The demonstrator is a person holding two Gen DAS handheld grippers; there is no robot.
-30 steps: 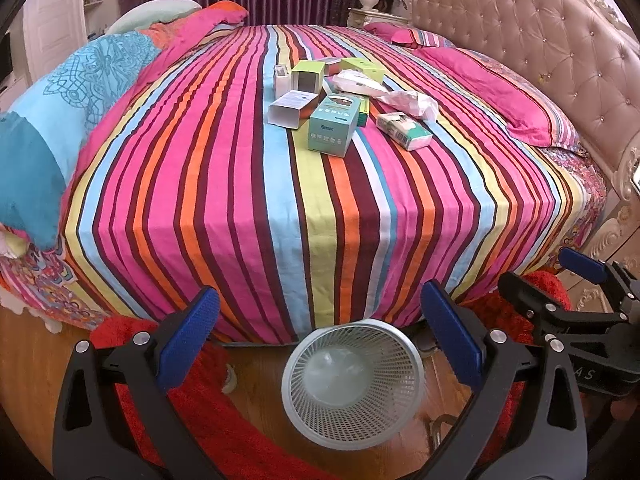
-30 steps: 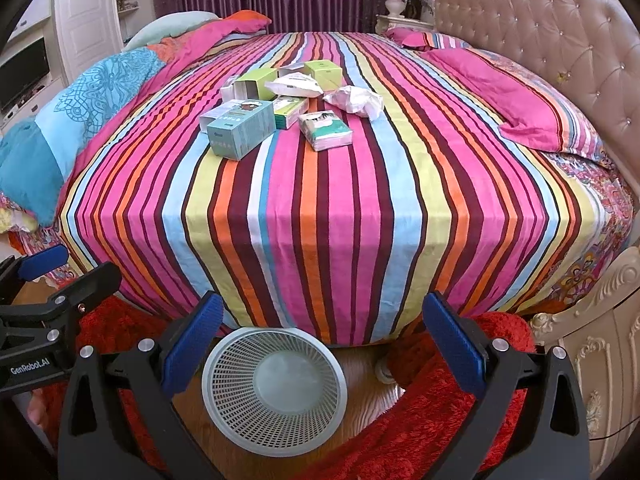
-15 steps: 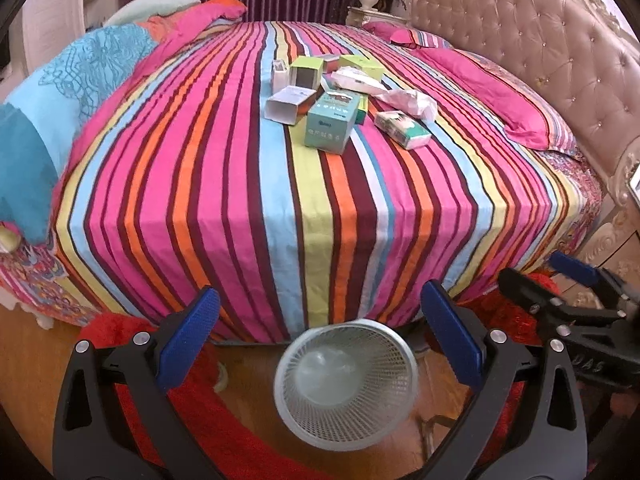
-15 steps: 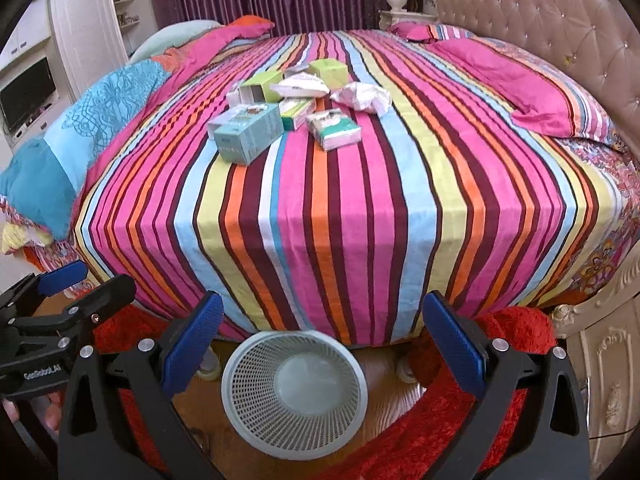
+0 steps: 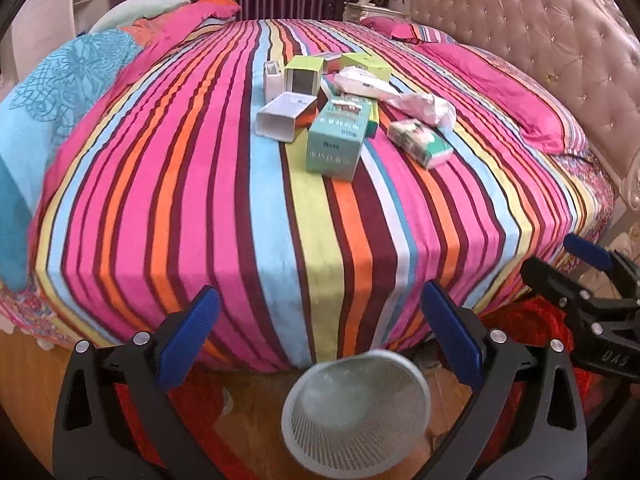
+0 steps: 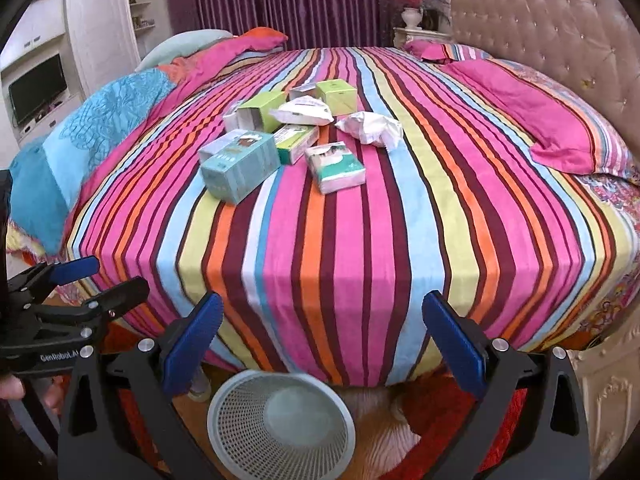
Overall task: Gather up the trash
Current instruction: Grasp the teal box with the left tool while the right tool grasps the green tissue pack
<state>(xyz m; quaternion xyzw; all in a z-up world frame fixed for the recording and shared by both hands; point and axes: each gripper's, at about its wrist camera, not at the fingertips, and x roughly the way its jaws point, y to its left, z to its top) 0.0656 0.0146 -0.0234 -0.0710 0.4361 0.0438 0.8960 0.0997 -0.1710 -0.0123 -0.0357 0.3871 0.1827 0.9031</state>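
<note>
Several pieces of trash lie together on the striped bed point(image 5: 304, 216): a teal box point(image 5: 338, 140) point(image 6: 240, 168), an open white box point(image 5: 284, 116), green boxes point(image 5: 304, 74) point(image 6: 336, 96), a green-white packet point(image 5: 420, 142) point(image 6: 334, 166) and crumpled white paper point(image 5: 428, 108) point(image 6: 370, 128). A white mesh bin point(image 5: 356, 408) point(image 6: 282, 424) stands on the floor at the bed's near edge. My left gripper point(image 5: 320, 336) and right gripper point(image 6: 320, 340) are open and empty, above the bin, well short of the trash. Each gripper shows in the other's view: the right one point(image 5: 592, 296), the left one point(image 6: 60, 296).
A padded headboard point(image 5: 540, 40) runs along the right. Pink pillows point(image 6: 532, 116) and a blue quilt point(image 5: 52, 92) lie at the bed's sides. A red rug point(image 6: 460, 420) covers the wooden floor. A white cabinet with a TV point(image 6: 38, 88) stands far left.
Both grippers have risen and moved closer to the bed; the trash pile looks nearer and the bin sits lower in both views. Both jaws stay open.
</note>
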